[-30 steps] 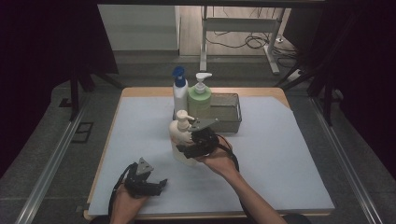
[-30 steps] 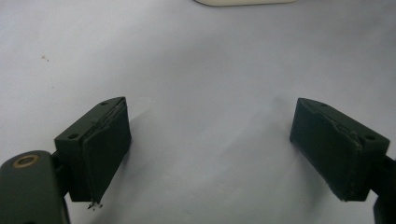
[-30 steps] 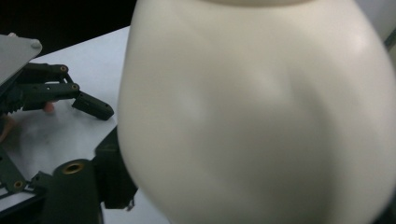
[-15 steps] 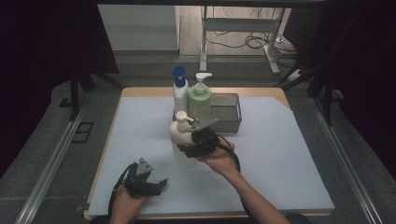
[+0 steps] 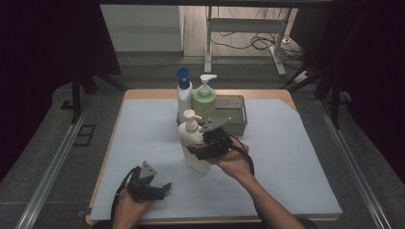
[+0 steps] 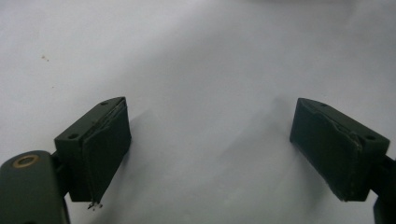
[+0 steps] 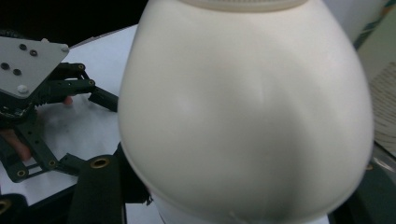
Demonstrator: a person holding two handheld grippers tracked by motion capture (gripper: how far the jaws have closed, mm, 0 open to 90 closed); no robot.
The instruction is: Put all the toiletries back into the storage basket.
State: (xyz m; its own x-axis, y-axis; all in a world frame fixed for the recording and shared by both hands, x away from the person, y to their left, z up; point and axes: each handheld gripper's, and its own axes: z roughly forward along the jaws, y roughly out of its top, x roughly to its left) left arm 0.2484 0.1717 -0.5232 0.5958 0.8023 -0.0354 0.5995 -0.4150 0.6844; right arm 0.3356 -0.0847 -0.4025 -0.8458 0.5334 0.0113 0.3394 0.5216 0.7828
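Note:
A cream pump bottle (image 5: pixel 192 143) stands upright near the middle of the white mat (image 5: pixel 296 157). My right gripper (image 5: pixel 199 148) is shut on its body from the right side. In the right gripper view the bottle (image 7: pixel 247 107) bulges large between the jaws of my right gripper (image 7: pixel 233 196). My left gripper (image 5: pixel 161 190) rests low on the mat at the front left, open and holding nothing. Bare mat lies between the spread jaws of my left gripper (image 6: pixel 210 149). The left gripper (image 7: pixel 91 133) also appears at the left of the right gripper view.
A white bottle with a blue cap (image 5: pixel 184 98) and a green pump bottle (image 5: pixel 204 101) stand at the back centre. A grey tray (image 5: pixel 236 117) sits right behind the held bottle. Dark floor surrounds the table.
My right gripper has brought the cream bottle a little toward the front and right, away from the back bottles. The left gripper has stayed put.

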